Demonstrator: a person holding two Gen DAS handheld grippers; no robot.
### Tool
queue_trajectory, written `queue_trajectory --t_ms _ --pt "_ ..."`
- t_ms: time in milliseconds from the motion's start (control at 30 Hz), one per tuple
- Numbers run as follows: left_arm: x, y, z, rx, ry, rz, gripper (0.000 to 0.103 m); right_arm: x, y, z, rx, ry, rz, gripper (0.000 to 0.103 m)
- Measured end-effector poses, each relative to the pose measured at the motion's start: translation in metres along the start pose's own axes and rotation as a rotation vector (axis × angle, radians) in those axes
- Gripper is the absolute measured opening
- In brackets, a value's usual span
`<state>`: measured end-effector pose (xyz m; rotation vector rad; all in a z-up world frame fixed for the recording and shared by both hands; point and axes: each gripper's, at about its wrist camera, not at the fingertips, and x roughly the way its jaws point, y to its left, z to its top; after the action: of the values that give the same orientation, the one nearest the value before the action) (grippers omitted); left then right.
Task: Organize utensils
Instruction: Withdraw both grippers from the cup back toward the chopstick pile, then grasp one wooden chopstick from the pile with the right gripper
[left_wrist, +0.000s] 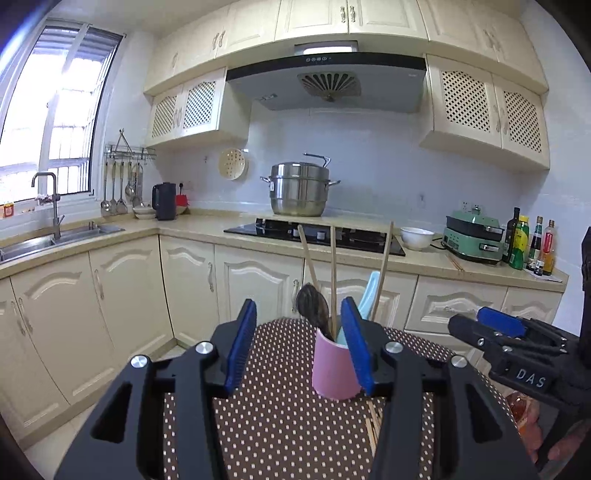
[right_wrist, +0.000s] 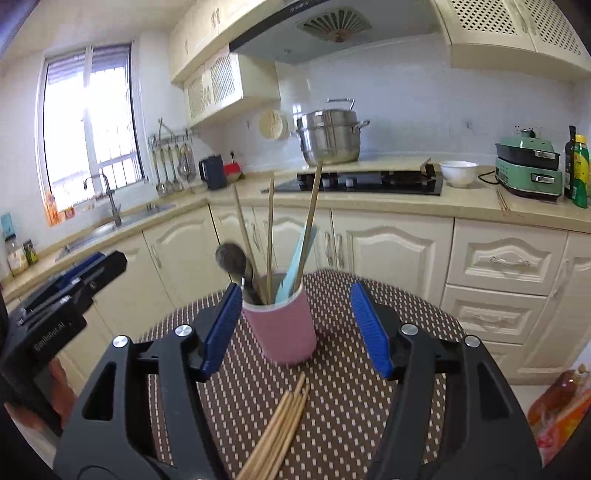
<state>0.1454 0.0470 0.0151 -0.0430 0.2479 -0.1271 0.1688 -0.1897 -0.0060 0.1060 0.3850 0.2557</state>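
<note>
A pink cup (right_wrist: 284, 332) stands on a round table with a brown dotted cloth (right_wrist: 343, 391). It holds a dark spoon (right_wrist: 231, 258), three wooden chopsticks (right_wrist: 312, 221) and a light blue utensil (right_wrist: 295, 262). Several loose chopsticks (right_wrist: 280, 424) lie in front of the cup. My right gripper (right_wrist: 295, 328) is open, with the cup between its blue pads and a gap on the right side. My left gripper (left_wrist: 299, 347) is open too; the pink cup (left_wrist: 332, 369) sits just inside its right pad, partly hidden by it. Each gripper shows at the edge of the other's view.
Behind the table runs a kitchen counter (left_wrist: 207, 225) with a hob (left_wrist: 314, 234), a steel steamer pot (left_wrist: 299, 188), a white bowl (left_wrist: 416, 237), a green appliance (left_wrist: 474, 236) and bottles (left_wrist: 532, 243). A sink (left_wrist: 40, 240) is on the left. An orange bag (right_wrist: 561, 402) lies low right.
</note>
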Motion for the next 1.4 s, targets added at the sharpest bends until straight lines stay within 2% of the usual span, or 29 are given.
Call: queue_trajectory --t_ms 67,300,467,733,900,1133,1233,1300,1400 --pt "-0.008 0.003 -0.005 -0.021 0.049 -0.044 0.047 -0.001 0.005 -0.007 -0.022 0.057 -0.017 0.061" --pt "-0.018 0.013 -0.029 -0.036 0.170 -0.082 0.047 0.016 0.007 -0.044 -0.041 0.323 -0.080 0.061" --pt "-0.008 0.020 -0.053 -0.012 0.286 -0.071 0.047 0.035 0.001 -0.072 -0.005 0.487 -0.076 0.061" --pt "0.012 0.030 -0.090 0.031 0.460 -0.049 0.047 0.068 0.004 -0.095 -0.004 0.659 -0.105 0.061" --pt "0.017 0.032 -0.101 0.053 0.499 -0.035 0.047 0.088 0.005 -0.102 0.004 0.763 -0.129 0.061" --pt "0.024 0.032 -0.107 0.074 0.535 -0.031 0.052 0.114 0.015 -0.095 0.008 0.814 -0.154 0.061" --pt "0.028 0.031 -0.109 0.081 0.550 -0.034 0.053 0.126 0.018 -0.088 0.035 0.852 -0.141 0.049" --pt "0.031 0.030 -0.111 0.084 0.561 -0.033 0.053 0.133 0.016 -0.084 0.087 0.887 -0.124 0.035" --pt "0.032 0.027 -0.113 0.087 0.569 -0.036 0.053 0.143 0.016 -0.080 0.096 0.904 -0.123 0.034"
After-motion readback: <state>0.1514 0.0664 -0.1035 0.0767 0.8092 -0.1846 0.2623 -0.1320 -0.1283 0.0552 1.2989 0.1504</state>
